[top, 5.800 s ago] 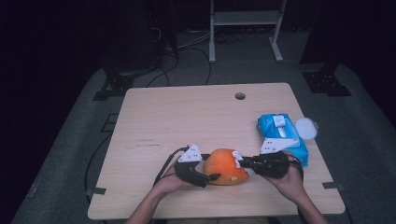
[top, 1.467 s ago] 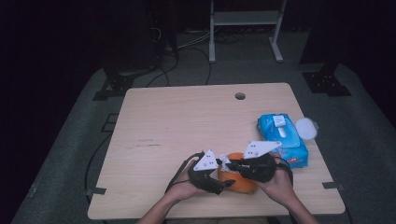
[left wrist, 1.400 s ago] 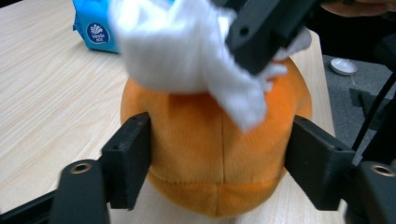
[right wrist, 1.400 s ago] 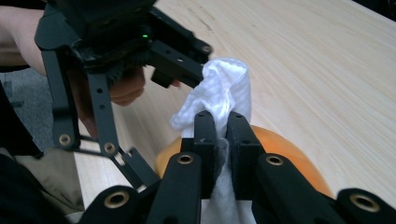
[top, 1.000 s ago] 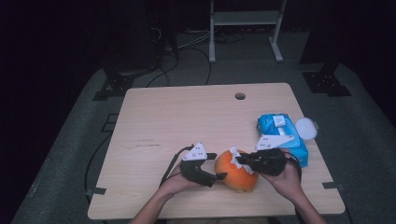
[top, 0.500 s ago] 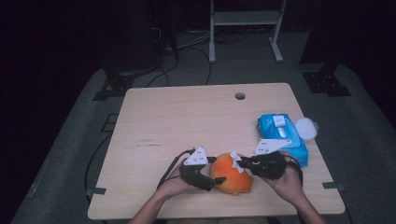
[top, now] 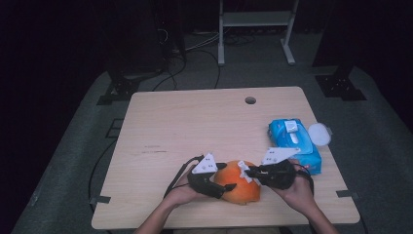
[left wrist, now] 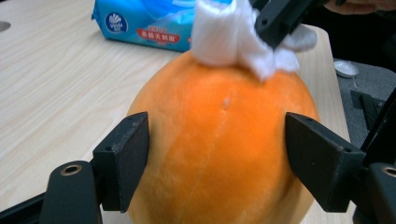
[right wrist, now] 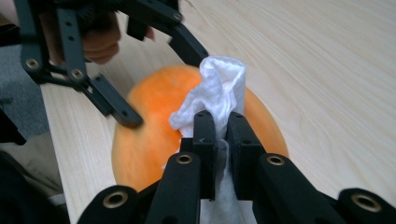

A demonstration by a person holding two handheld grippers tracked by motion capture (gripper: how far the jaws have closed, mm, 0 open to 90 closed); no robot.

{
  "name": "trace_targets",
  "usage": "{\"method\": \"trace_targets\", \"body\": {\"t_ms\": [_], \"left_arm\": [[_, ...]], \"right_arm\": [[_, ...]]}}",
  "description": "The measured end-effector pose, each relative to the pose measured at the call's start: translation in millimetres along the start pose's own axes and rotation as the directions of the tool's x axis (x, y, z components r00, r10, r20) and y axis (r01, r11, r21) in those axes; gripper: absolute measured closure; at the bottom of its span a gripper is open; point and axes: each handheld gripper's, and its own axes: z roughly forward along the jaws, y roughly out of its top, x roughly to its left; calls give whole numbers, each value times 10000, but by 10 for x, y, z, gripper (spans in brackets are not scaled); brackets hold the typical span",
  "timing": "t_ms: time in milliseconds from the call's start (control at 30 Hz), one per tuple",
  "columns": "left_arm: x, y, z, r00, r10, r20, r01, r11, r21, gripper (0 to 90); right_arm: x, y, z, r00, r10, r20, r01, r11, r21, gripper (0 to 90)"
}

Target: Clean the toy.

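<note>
Sitting near the front edge of the table (top: 160,126), the orange fruit (top: 238,181) has a gripper at either side. The left gripper (left wrist: 217,158) straddles it, its jaws having just been closing; they look to be touching the skin, though contact is hard to judge. The right gripper (right wrist: 219,135) pinches a white wipe (right wrist: 215,95) against the fruit's top. Beyond the fruit lies a blue wipes pack (top: 294,145).

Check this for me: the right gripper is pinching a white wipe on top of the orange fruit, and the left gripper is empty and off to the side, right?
Not quite. The right gripper does pinch the white wipe on the orange fruit, but the left gripper isn't off to the side: the left gripper view shows its jaws around the fruit, and they have just been closing.
</note>
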Motion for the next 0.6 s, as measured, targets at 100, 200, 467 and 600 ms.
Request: {"method": "trace_targets", "body": {"t_ms": [100, 200, 467, 600], "left_arm": [[-29, 30, 0, 9995, 304, 28, -303, 9994, -136, 216], [-57, 61, -11, 9970, 758, 185, -745, 9951, -643, 181], [-14, 15, -5, 9996, 177, 216, -172, 9995, -260, 266], [28, -8, -14, 9998, -210, 28, 211, 9997, -109, 274]], "right_arm": [[-19, -47, -27, 9998, 207, -76, -207, 9998, -73, 825], [42, -5, 20, 9999, -5, -163, 2, 9999, -154, 825], [145, 54, 88, 9976, -528, -451, 514, 9982, -318, 825], [44, -34, 8, 9996, -230, -137, 227, 9995, -234, 825]]}}
